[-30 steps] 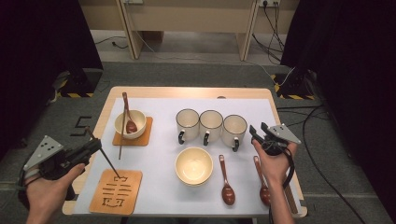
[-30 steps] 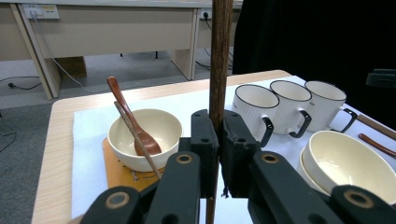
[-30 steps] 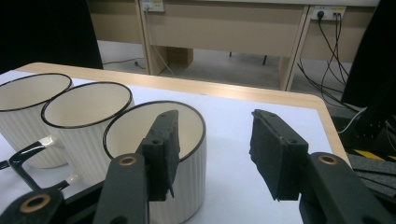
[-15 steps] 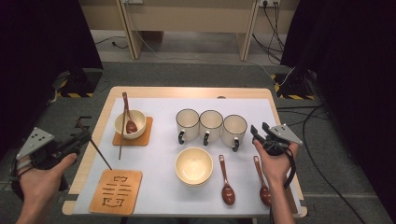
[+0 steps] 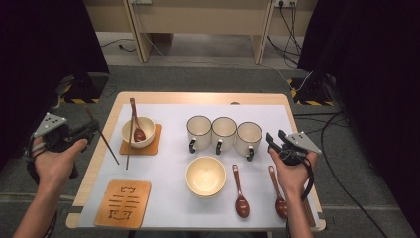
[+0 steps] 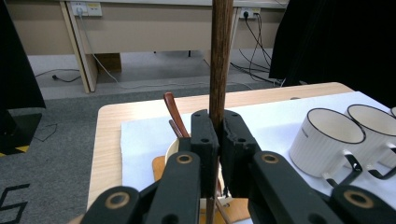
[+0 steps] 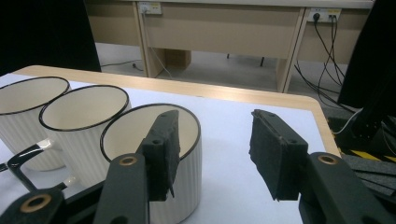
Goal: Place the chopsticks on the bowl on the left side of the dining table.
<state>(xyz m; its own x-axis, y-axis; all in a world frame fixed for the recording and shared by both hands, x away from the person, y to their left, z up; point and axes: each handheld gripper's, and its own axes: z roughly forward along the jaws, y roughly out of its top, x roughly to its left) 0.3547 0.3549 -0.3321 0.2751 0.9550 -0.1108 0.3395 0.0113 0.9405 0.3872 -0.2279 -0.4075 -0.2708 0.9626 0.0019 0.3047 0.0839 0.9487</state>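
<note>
Beyond the table, left gripper jaws clench a chopstick; right gripper jaws gape empty.

Left gripper at the left edge of the high view, raised on a bare forearm, jaws clamped tight on a chopstick. Right gripper at centre right, jaws held apart with nothing between them, hand beneath.

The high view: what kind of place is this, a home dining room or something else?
Probably a lab or office set up for recording, not a home. The wooden table stands on grey carpet, black curtains hang at both sides, and cables run to wall sockets behind plain desks.
</note>
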